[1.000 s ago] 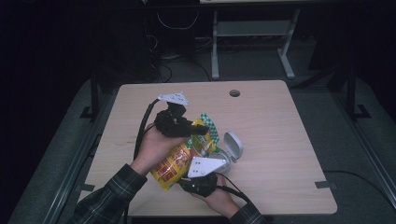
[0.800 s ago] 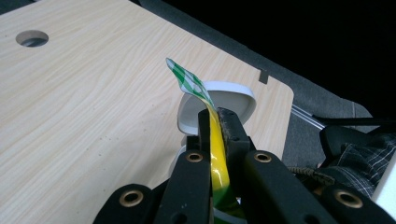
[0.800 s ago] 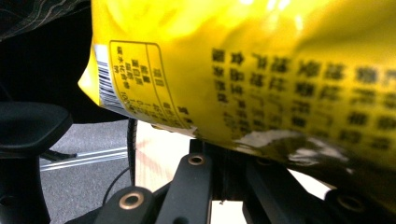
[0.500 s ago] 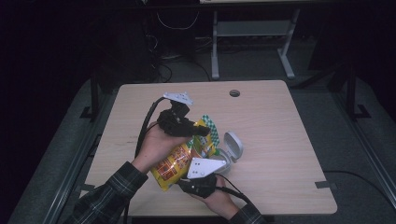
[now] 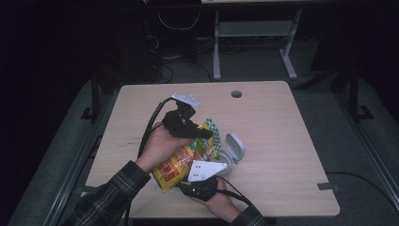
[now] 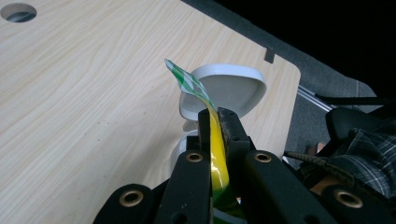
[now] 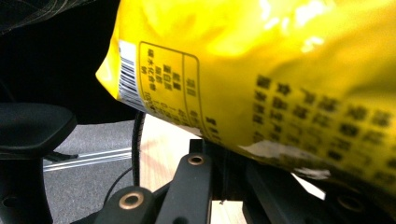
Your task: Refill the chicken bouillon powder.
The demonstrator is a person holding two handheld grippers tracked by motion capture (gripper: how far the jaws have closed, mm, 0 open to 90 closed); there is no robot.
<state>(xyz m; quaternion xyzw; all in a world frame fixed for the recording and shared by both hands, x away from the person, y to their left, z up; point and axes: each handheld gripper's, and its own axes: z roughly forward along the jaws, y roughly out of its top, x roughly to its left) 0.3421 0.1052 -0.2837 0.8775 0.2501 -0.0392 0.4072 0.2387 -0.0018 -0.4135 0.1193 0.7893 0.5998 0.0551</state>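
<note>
A yellow and red snack bag [image 5: 175, 165] is held up over the table's front between both grippers. My left gripper [image 5: 204, 134] is shut on its green-checked top edge, and in the left gripper view the jaws [image 6: 215, 115] pinch the thin yellow film [image 6: 217, 161]. Under the bag's lower end is my right gripper [image 5: 194, 184], topped by its grey plate. In the right gripper view the bag's printed back [image 7: 280, 70] covers the jaw tips [image 7: 224, 148], and the jaws stand close together on it. A white round container [image 5: 234, 149] with its lid open sits just right of the bag, with its lid [image 6: 229, 88] behind the left jaws.
The wooden table [image 5: 273, 122] has a cable hole [image 5: 236, 93] at the back. Cables trail from both grippers toward the person. A strip of tape [image 5: 327, 185] marks the right front edge. A chair base [image 7: 32, 126] stands on the grey floor beside the table.
The left gripper and the bag's top have shifted slightly to the right. The right gripper stays where it was.
</note>
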